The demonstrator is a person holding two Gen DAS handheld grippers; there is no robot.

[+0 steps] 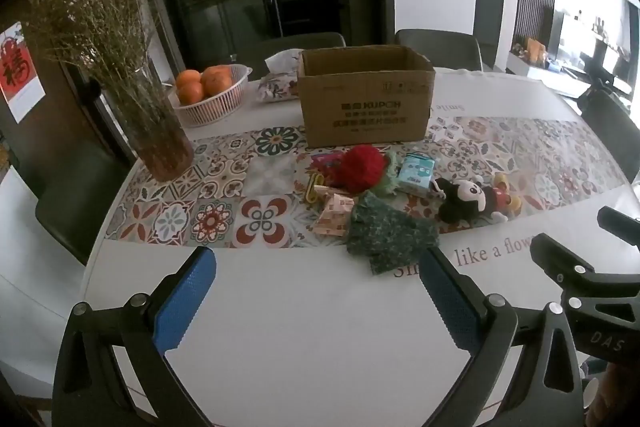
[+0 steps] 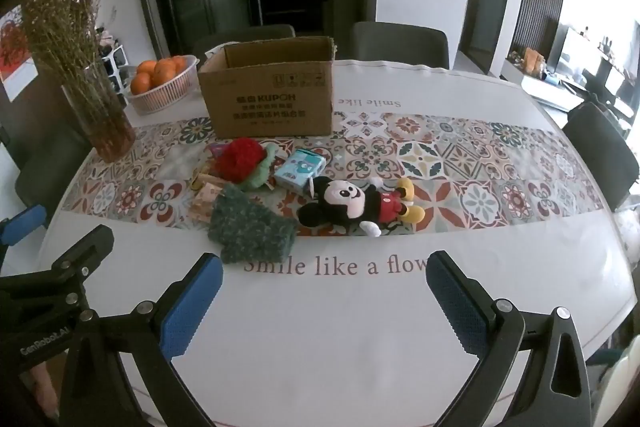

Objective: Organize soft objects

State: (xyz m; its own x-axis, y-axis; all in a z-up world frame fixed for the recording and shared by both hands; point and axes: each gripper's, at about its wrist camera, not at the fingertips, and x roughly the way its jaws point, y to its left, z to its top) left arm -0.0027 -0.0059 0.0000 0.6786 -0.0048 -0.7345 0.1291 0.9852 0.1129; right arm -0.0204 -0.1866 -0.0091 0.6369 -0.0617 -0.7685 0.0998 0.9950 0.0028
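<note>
Green knitted cloth (image 2: 250,229) lies nearest on the counter (image 2: 320,327), touching a small pile: red pom-pom (image 2: 240,157), tissue pack (image 2: 300,173) and mouse doll (image 2: 352,205), all just in front of the open cardboard box (image 2: 268,95). Both the left claw (image 1: 320,303) and the right claw (image 2: 324,303) hover spread wide, holding nothing. A good first pick is probably the cloth: come down over its thick middle, pinch deep so it bunches, then lift clear before carrying it to the box.

The cardboard box (image 1: 364,99) hides its own inside and half the tissue pack (image 1: 278,83) behind it; its small print is unreadable.
</note>
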